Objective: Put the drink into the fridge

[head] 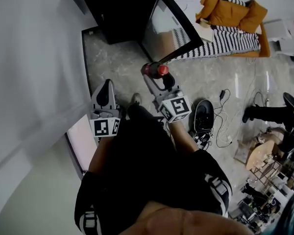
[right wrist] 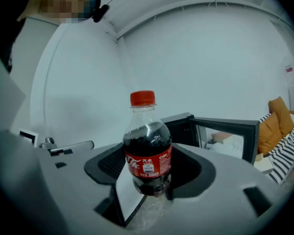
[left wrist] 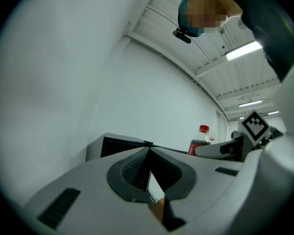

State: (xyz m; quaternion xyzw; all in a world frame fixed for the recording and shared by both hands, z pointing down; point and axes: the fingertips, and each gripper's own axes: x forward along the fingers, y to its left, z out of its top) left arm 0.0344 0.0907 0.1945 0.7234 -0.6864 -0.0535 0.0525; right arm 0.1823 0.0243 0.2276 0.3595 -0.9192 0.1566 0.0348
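Drink clamped in right tool; fridge open ahead.
Right tool [head: 154, 77] grips the cola bottle [right wrist: 148, 151] low on its body, cap end leading toward the black fridge [head: 120, 11], whose door stands open. Left tool [left wrist: 148, 155] has its jaws together, empty, and sits farther back.

Fridge [right wrist: 182, 130] interior dark, indistinct

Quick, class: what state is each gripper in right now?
Left gripper: closed, holding nothing.
Right gripper: closed on the cola bottle.
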